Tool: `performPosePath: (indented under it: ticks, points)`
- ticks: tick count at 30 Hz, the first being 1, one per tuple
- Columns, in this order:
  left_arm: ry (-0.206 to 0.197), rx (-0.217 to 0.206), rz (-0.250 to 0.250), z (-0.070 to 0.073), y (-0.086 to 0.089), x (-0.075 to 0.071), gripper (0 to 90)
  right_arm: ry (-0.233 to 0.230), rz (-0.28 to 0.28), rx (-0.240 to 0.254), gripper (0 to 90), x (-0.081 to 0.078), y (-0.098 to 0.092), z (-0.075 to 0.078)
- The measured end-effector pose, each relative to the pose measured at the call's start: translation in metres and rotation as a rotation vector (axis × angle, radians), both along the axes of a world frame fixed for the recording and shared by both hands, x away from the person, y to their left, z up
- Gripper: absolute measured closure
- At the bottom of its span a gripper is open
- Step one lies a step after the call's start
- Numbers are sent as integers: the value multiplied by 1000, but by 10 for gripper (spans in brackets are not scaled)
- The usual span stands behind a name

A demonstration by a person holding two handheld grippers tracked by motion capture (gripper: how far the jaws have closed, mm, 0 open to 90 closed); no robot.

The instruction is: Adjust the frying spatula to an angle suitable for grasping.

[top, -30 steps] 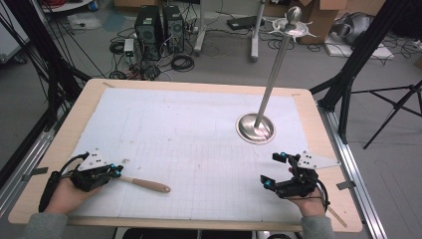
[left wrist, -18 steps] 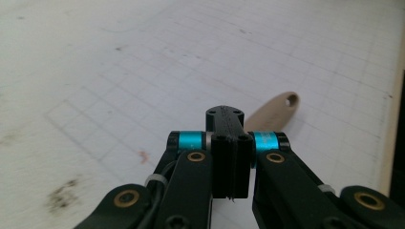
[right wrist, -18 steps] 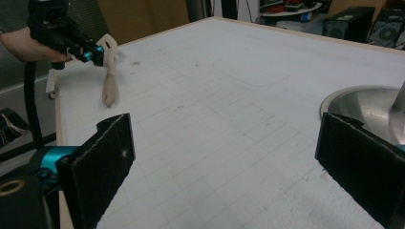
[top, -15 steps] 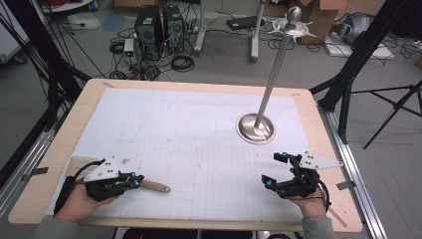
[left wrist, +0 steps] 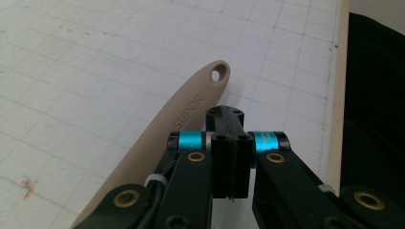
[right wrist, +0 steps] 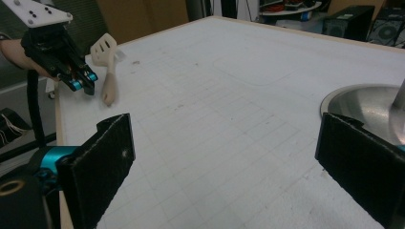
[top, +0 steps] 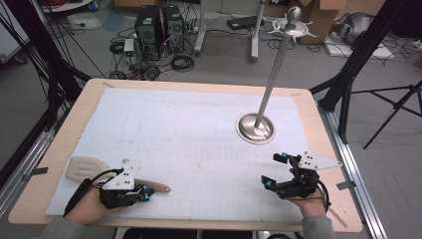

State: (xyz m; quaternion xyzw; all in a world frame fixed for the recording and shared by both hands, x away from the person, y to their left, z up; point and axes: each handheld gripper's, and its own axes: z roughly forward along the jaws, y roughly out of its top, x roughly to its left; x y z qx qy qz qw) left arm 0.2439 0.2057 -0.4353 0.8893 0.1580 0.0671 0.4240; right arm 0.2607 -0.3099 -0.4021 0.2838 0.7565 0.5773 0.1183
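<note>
One spatula [top: 89, 172] lies on the table [top: 199, 84], a beige one with a slotted blade, at the near left corner of the white gridded sheet [top: 189, 139]; its blade points left and its handle runs right, ending in a small hanging hole that the left gripper view brings close.

Two grippers are in hand, one to each. The left gripper [top: 142, 191] sits at the near left, over the handle of the spatula; in its own view the two black jaws are pressed flat together with nothing between them, and the handle passes just beside them on their left, so it is not clamped. In the right gripper view the same gripper hangs a little above the sheet, its tips just beside the handle end; whether it touches the handle cannot be told.

The right gripper [top: 273, 172] rests at the near right of the sheet, well apart from the spatula; its jaws stand wide, with only bare sheet between the two black pads [right wrist: 102, 152].

One metal stand [top: 271, 74] rises at the far right of the sheet; a round polished base, a slim leaning pole, a knob on top. The base is a shallow dish shape and holds nothing but the pole's foot.
</note>
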Motion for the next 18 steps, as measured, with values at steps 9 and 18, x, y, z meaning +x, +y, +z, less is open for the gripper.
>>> performPosePath:
  ticks: [9,18]
  points:
    - [-10,47,-3,-5,-7,6,895,8,-14,-2,52,-2,-1,-1]
    - [-45,64,38,-6,-13,20,895,15,-11,-14,52,-2,0,-2]
